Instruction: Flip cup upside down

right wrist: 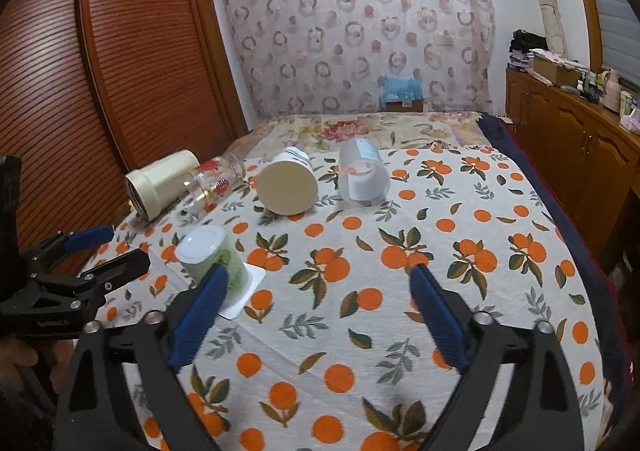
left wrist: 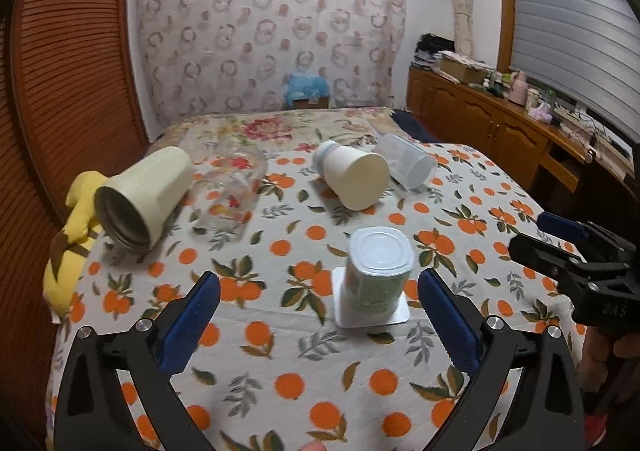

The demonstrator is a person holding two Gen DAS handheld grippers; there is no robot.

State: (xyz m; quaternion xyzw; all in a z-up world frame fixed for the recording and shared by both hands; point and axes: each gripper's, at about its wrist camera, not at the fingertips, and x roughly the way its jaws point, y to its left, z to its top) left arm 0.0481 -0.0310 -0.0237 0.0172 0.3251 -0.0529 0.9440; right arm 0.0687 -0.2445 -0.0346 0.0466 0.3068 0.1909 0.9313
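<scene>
Left wrist view: both tongs (left wrist: pixel 320 315) (right wrist: pixel 316 307) spread, empty; light, thin, crushable green cup (left wrist: pixel 376 279) stands inverted; grip mid-wall gently.

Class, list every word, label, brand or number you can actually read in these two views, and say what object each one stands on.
No text can be read for certain.
Embossed marks on the right gripper body: too blurred.
Small marks on the left gripper body: too blurred.
Print on the green cup: blurred, unreadable.
Label on the clear plastic cup: too small.
Blue band on the paper cup: no legible words.
</scene>
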